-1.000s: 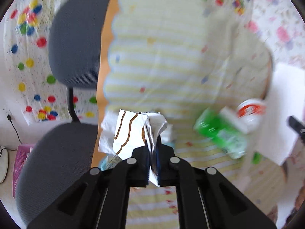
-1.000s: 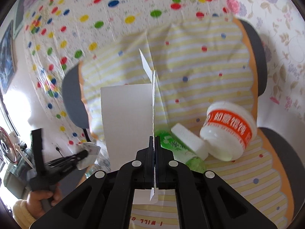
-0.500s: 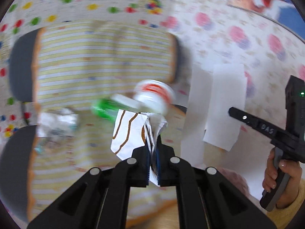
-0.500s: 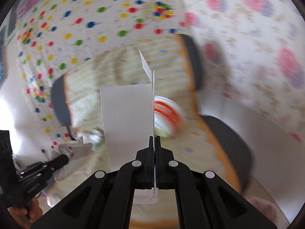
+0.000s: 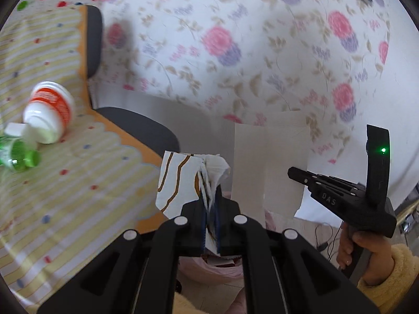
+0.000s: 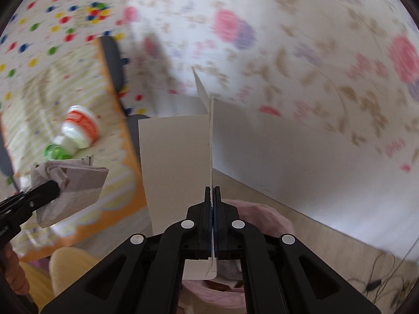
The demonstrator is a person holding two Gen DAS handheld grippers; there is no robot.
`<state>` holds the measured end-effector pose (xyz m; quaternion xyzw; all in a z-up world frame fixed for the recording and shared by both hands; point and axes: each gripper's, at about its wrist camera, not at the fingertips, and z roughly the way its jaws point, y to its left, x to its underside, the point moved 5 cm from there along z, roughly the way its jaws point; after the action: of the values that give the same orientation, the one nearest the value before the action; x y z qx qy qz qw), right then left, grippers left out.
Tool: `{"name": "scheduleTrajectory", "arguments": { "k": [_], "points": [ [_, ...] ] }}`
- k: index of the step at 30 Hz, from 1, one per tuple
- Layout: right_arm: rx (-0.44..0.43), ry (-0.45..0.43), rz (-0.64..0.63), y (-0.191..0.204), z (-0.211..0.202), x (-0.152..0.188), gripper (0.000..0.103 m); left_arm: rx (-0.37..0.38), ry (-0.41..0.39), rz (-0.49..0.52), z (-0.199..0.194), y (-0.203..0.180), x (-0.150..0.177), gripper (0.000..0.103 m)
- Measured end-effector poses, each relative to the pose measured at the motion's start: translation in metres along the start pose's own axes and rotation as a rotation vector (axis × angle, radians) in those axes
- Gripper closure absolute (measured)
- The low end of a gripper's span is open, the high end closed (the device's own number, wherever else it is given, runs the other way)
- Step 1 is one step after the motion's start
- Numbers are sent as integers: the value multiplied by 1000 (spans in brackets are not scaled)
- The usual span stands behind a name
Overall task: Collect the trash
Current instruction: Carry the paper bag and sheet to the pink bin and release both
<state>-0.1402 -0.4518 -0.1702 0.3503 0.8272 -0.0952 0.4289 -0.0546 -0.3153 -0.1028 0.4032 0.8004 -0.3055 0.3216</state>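
My left gripper (image 5: 210, 206) is shut on a crumpled white wrapper with brown wavy lines (image 5: 180, 180), held in the air; it also shows in the right wrist view (image 6: 70, 185). My right gripper (image 6: 212, 196) is shut on a folded white sheet of card (image 6: 175, 167), which also shows in the left wrist view (image 5: 269, 167). Both are held past the chair's right edge, above a pink bag (image 6: 256, 217) that lies below the jaws. A white jar with an orange label (image 5: 49, 112) and a green bottle (image 5: 18, 154) lie on the striped chair cover (image 5: 78, 183).
The chair's grey seat edge (image 5: 141, 128) sticks out from under the cover. A floral cloth (image 5: 235, 52) hangs behind. Wooden floor (image 6: 327, 235) and cables (image 6: 379, 274) are at the lower right. The person's yellow sleeve (image 5: 387, 274) holds the right gripper.
Both grippers have swung right, away from the chair seat, with their trash still held. The jar and bottle now sit far left in both views, and the pink bag has come into view below.
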Motion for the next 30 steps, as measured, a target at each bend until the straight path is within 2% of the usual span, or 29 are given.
{"name": "scheduleTrajectory", "arguments": {
  "k": [2,5,6,12,18,22,24,26,30],
  "points": [
    [15,32,11,-12,16,7,93,7,30,5,15,-5,2,100],
    [0,79,44,-21,31,15,79,14,79,8,35,-10,10,100],
    [-11,93,54,-22,35,17,77,16,92,8,37,-10,11,100],
    [-34,117,87,-29,39,23,76,43,190,3,65,-15,28,100],
    [-47,114,133,-43,36,25,76,100,295,31,98,-37,44,100],
    [-38,96,148,-53,30,21,76,131,311,37,116,-49,41,99],
    [-33,92,152,-58,28,20,76,129,315,26,125,-51,38,88],
    [-29,91,154,-61,28,19,76,123,317,7,134,-50,34,66],
    [-32,101,155,-61,28,21,76,107,317,-24,143,-42,31,64]
  ]
}}
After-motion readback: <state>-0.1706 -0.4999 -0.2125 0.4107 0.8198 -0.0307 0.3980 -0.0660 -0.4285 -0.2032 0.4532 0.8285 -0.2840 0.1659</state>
